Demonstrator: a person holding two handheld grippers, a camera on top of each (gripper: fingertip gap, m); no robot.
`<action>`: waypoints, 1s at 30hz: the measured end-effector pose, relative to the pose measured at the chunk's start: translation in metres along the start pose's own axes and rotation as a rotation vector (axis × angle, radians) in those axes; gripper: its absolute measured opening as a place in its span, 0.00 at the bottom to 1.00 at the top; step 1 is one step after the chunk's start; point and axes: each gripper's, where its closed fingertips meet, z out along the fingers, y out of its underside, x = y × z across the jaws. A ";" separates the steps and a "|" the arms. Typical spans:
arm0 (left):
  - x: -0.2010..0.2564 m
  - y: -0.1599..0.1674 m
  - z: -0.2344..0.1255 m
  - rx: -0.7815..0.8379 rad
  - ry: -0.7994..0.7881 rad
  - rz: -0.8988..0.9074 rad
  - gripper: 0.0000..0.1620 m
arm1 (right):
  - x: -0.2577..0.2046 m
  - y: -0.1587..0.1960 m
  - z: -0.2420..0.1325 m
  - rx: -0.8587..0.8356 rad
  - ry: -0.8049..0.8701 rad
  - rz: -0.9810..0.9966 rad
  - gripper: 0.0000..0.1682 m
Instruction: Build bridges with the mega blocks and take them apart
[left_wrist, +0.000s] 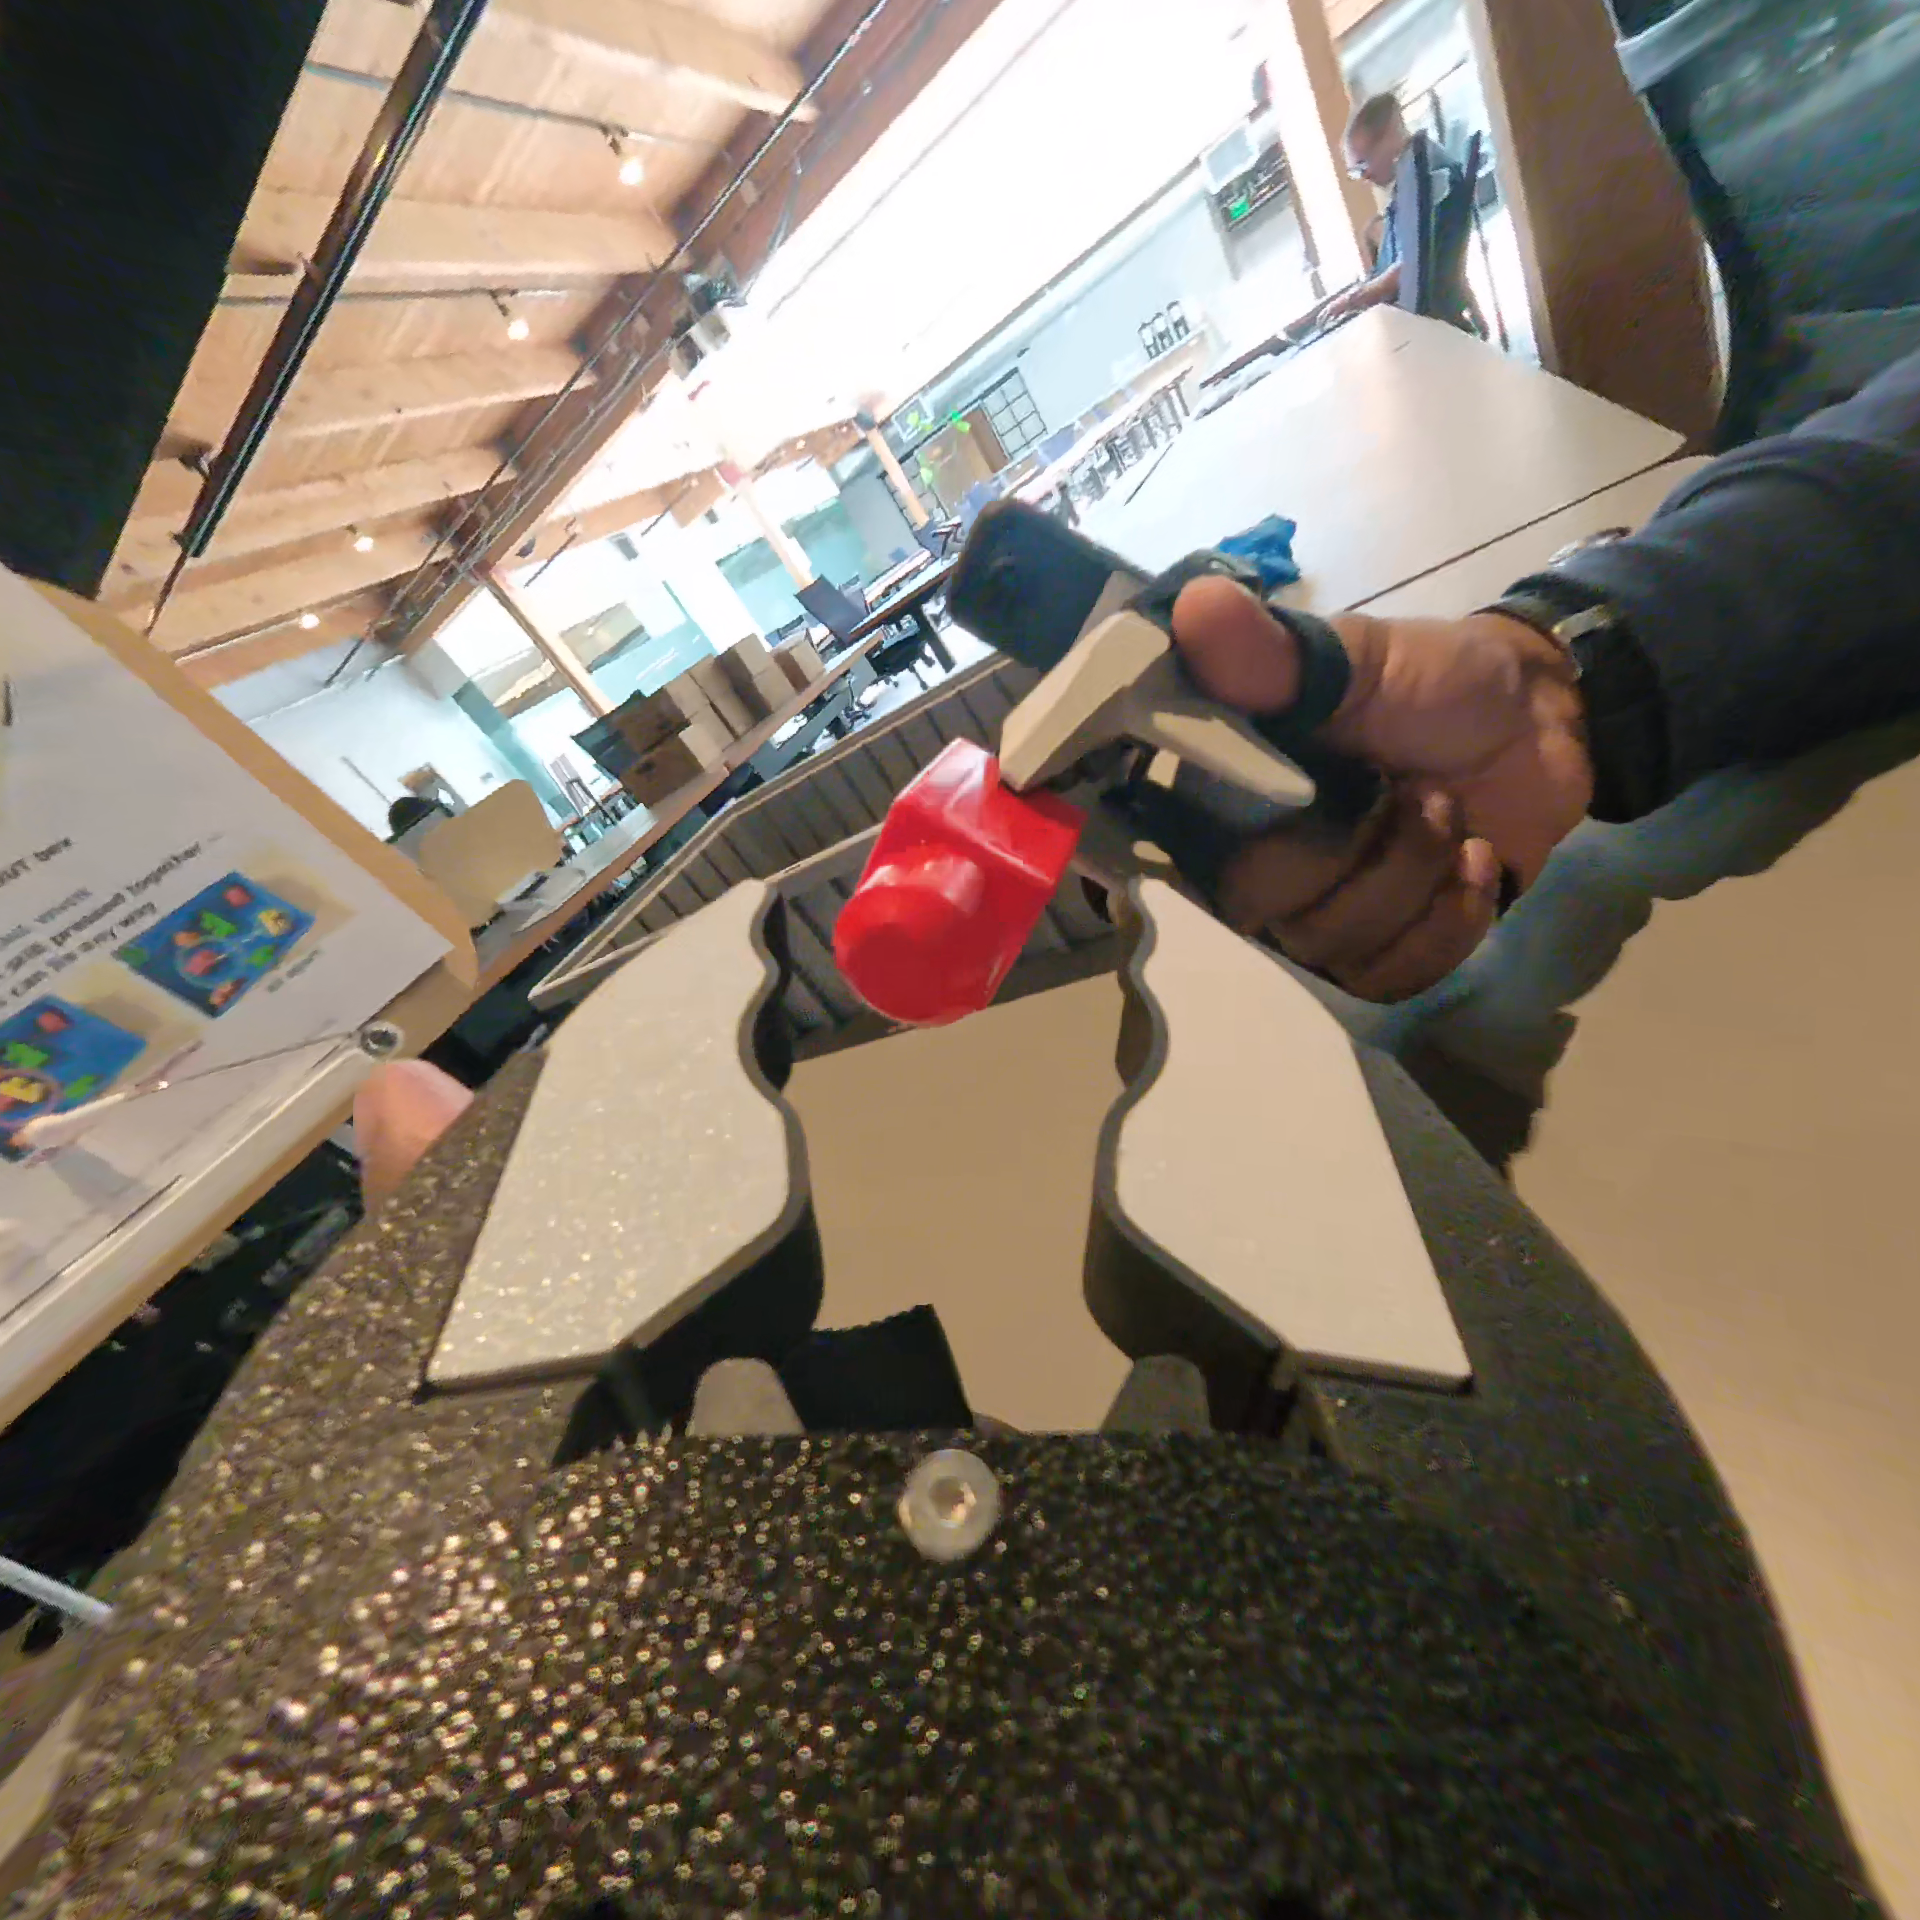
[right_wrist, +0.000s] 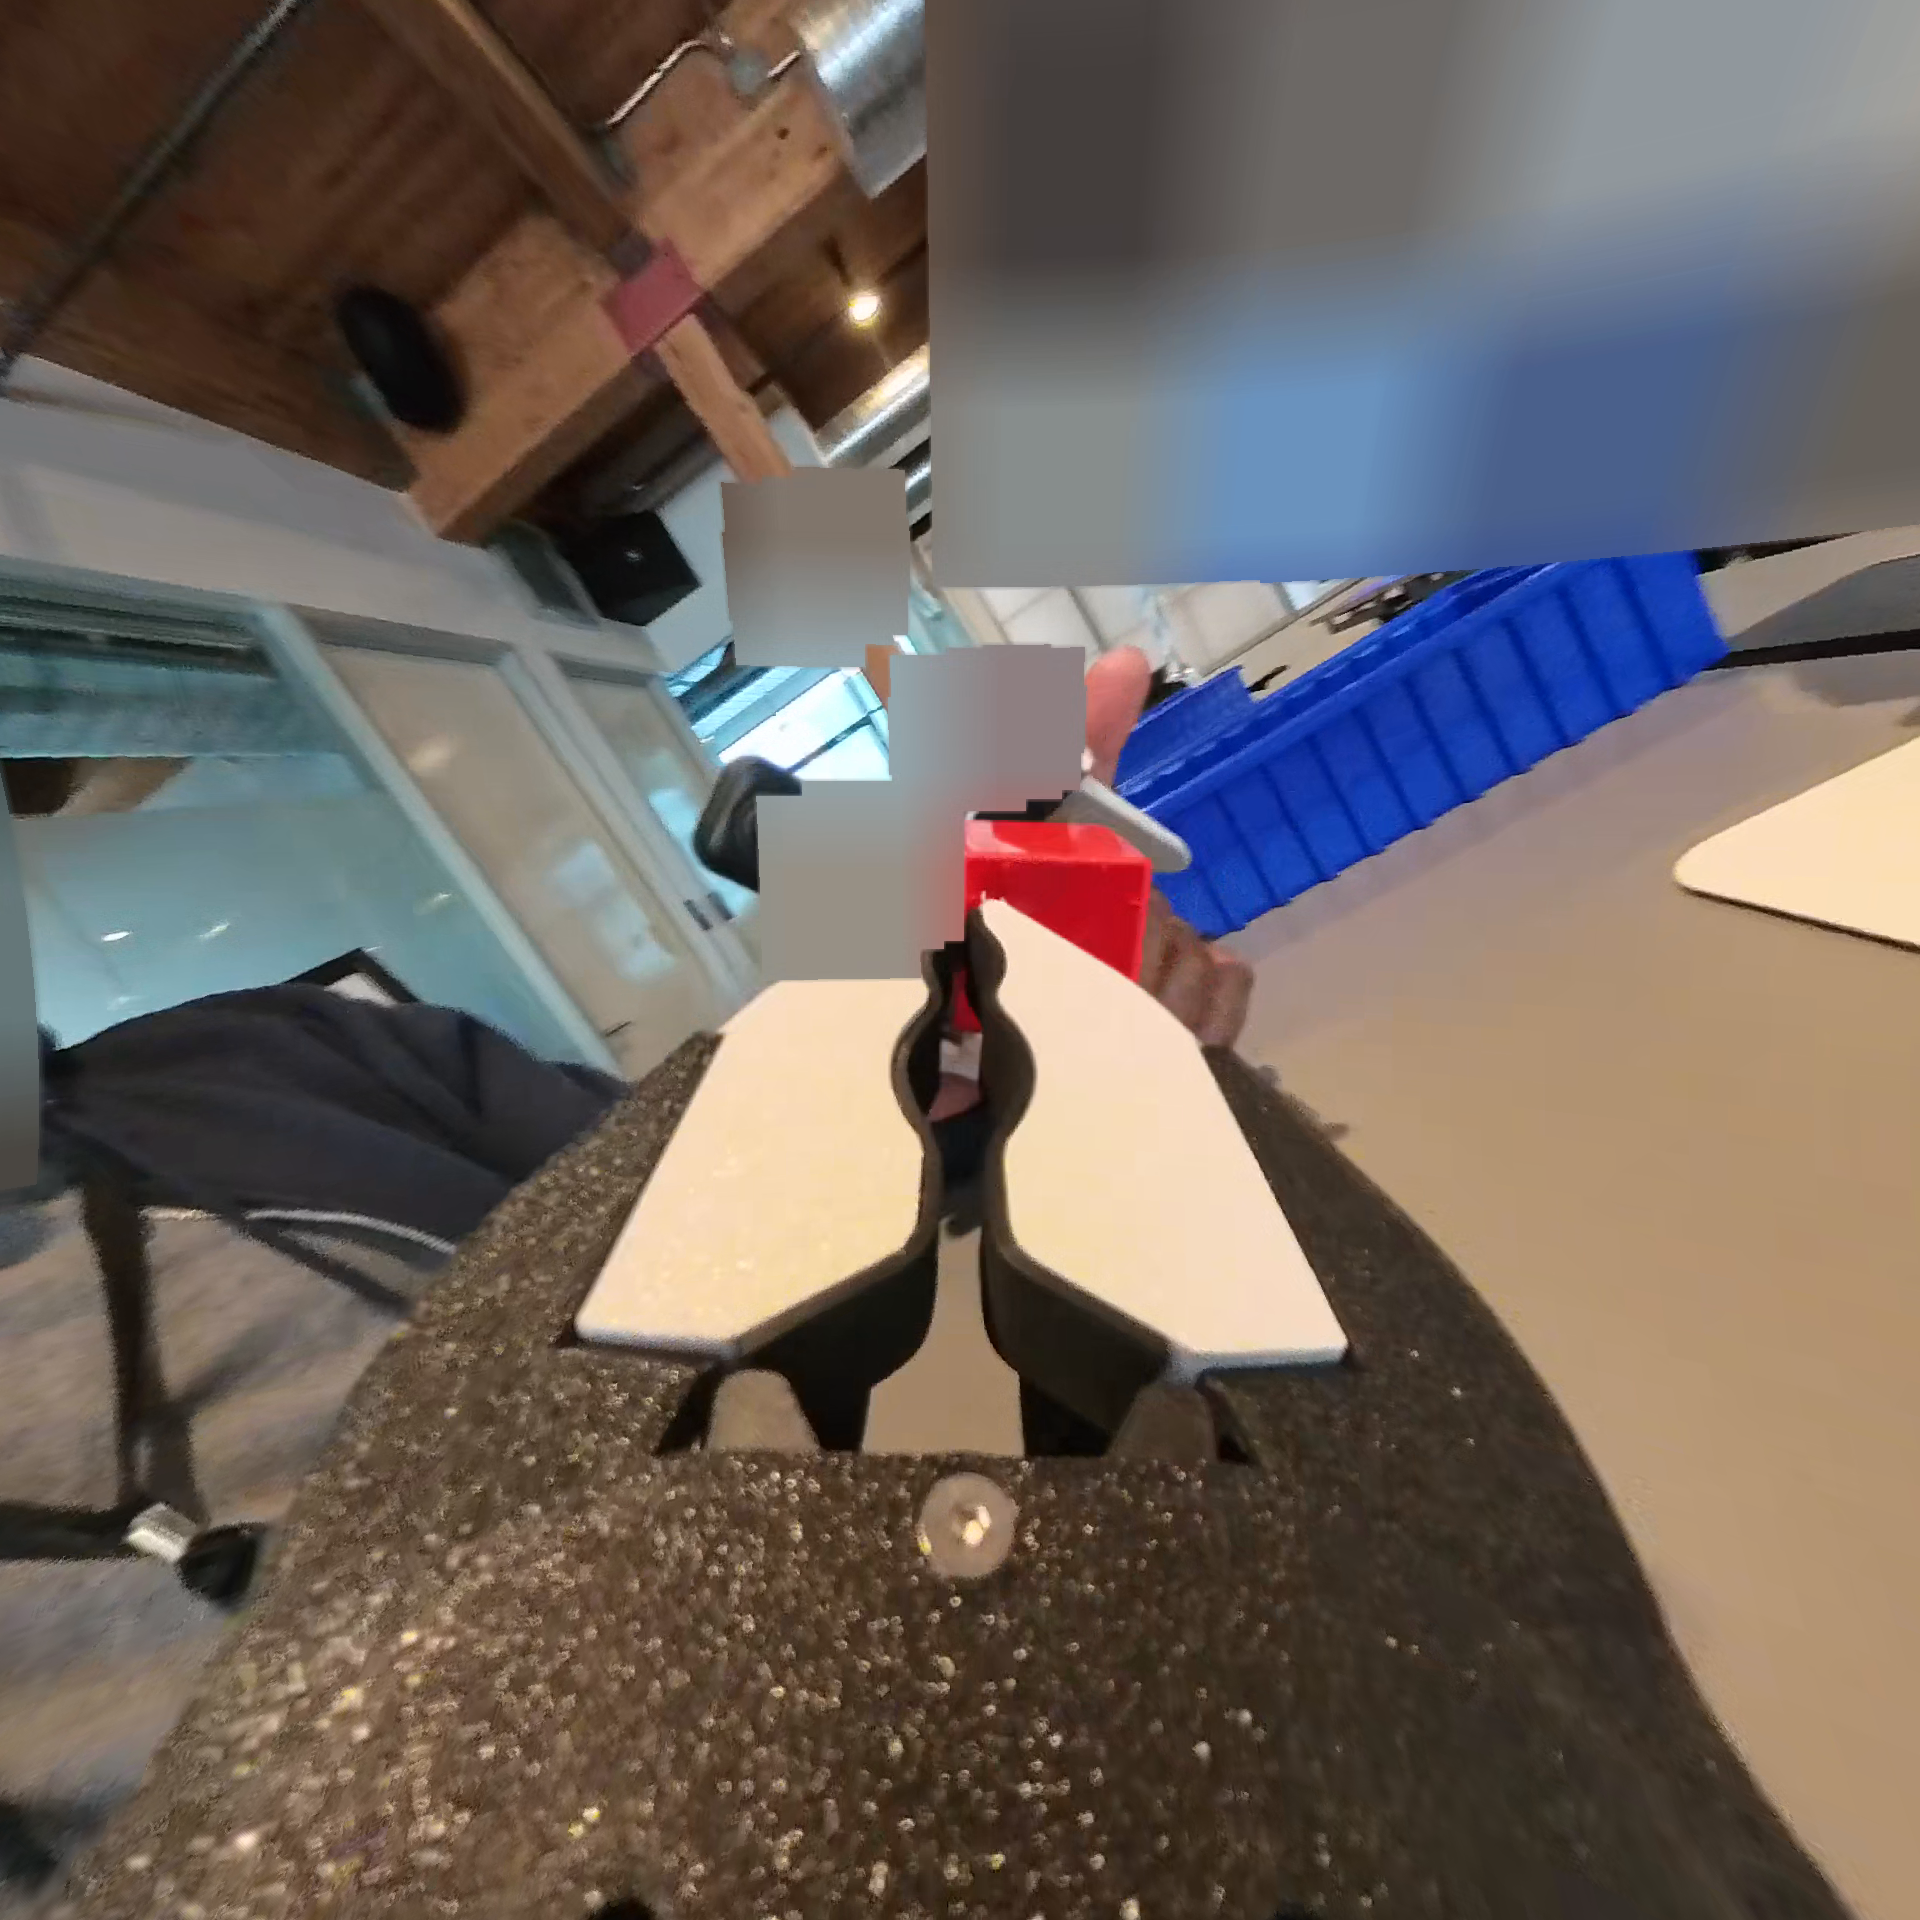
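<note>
A red mega block with one round stud is held up above the grey table. My right gripper, held by a hand in a dark sleeve, is shut on the block's far end. In the right wrist view the block sits at the tips of the right gripper, whose jaws are almost together. My left gripper is open and wide, with its fingertips on either side of the block's stud end. One left fingertip shows beside the block in the right wrist view.
A blue ribbed bin stands on the table behind the block. A pale mat lies at the right. A board with a printed picture sheet leans at the left. A dark slatted tray lies beyond the grippers. The grippers are tip to tip, or close to it.
</note>
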 end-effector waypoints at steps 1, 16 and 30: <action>0.001 -0.001 -0.001 0.003 -0.001 0.026 0.37 | -0.004 0.002 0.002 -0.012 -0.027 0.012 0.00; 0.007 0.032 -0.007 -0.287 0.063 0.100 0.23 | 0.020 0.012 0.000 -0.140 0.181 -0.168 0.25; 0.047 0.072 -0.037 -0.705 0.373 -0.357 0.23 | 0.042 0.085 0.006 -0.639 0.319 -0.715 0.27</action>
